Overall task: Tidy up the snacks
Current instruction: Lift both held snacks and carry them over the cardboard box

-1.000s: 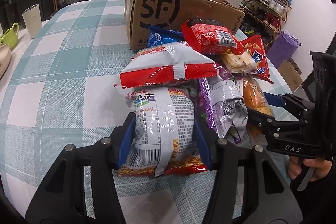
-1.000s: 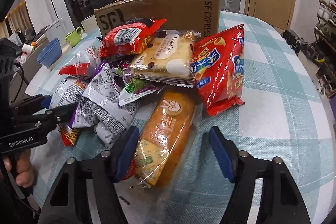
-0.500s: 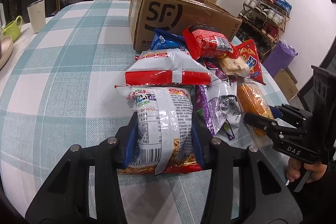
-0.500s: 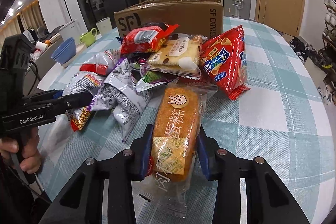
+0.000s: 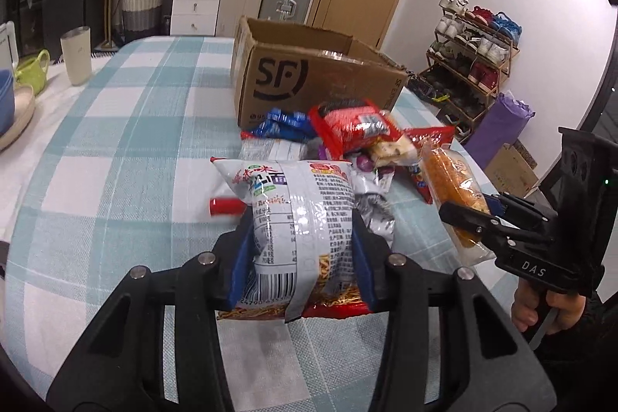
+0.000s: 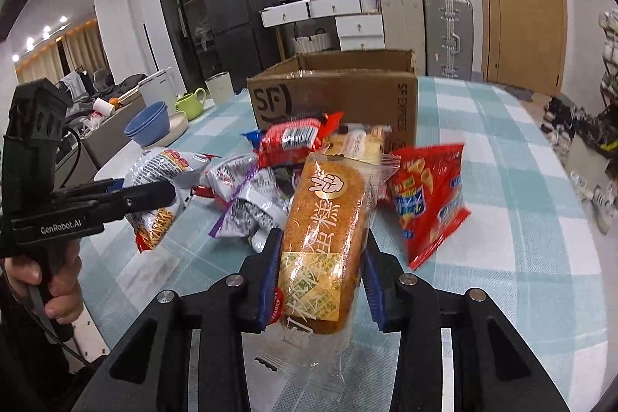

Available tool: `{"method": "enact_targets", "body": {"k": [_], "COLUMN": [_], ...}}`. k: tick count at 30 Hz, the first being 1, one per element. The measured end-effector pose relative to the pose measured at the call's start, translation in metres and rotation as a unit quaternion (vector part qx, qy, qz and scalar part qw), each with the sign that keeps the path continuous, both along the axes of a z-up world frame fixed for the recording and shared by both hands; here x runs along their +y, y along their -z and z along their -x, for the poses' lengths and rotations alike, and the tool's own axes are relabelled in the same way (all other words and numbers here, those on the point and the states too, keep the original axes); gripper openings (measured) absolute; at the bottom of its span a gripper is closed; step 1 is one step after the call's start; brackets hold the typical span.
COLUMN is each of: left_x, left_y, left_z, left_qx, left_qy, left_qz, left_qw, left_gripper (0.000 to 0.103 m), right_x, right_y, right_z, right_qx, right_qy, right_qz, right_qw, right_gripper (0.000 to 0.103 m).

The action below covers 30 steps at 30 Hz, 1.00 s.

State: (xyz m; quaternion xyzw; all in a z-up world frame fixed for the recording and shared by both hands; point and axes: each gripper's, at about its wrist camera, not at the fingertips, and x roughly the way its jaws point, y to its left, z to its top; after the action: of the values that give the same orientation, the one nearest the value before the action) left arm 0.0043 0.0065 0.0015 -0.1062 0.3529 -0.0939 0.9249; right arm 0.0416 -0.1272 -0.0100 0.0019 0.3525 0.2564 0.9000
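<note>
Our left hand-held gripper (image 5: 301, 257) clamps the noodle packet (image 5: 297, 222); the right hand-held gripper (image 6: 320, 280) clamps the cake pack (image 6: 324, 230). We should carry both level over the cardboard box (image 5: 309, 80) at upper centre before releasing.

Each wrist camera is looking forward along its own jaws, close and low over the desk (image 5: 127, 126), toward the cardboard box (image 5: 320, 83). Both are taking in the snack pile (image 6: 270, 180), the box and the opposite gripper.
</note>
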Motion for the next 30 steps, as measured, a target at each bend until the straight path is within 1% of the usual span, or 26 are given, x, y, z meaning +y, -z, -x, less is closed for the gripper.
{"method": "enact_targets", "body": {"k": [2,5,8,11,21,30], "left_x": [0.0,0.001,-0.002,-0.001,0.002,-0.004], "left_y": [-0.01,-0.021,-0.029,-0.037,-0.063,-0.087], "left_z": [0.0,-0.005,-0.011,-0.02,-0.056,-0.094], "left_qx": [-0.011,-0.017,-0.025,-0.03,-0.038,-0.046], "left_qy": [-0.004,-0.006,-0.01,-0.013,-0.039,-0.041], "left_qz": [0.0,0.009,0.002,0.006,-0.009,-0.032], "left_qw": [0.9999,0.9998,0.9996,0.9995,0.9985,0.9976], "left_gripper": [0.041,0.041,0.042,0.042,0.042,0.042], "right_x": [-0.003,-0.006,-0.007,-0.009,-0.007,-0.007], "right_y": [-0.008,-0.018,-0.028,-0.036,-0.066,-0.085], "right_z": [-0.002,-0.005,-0.009,-0.018,-0.052,-0.09], "right_qx": [-0.007,-0.017,-0.024,-0.03,-0.043,-0.034], "right_qy": [0.004,0.01,0.012,0.012,0.01,0.016], "right_qz": [-0.006,-0.011,-0.013,-0.013,-0.022,-0.024], "right_qw": [1.0,1.0,1.0,0.999,0.999,0.999], "right_gripper": [0.038,0.038,0.038,0.038,0.038,0.038]}}
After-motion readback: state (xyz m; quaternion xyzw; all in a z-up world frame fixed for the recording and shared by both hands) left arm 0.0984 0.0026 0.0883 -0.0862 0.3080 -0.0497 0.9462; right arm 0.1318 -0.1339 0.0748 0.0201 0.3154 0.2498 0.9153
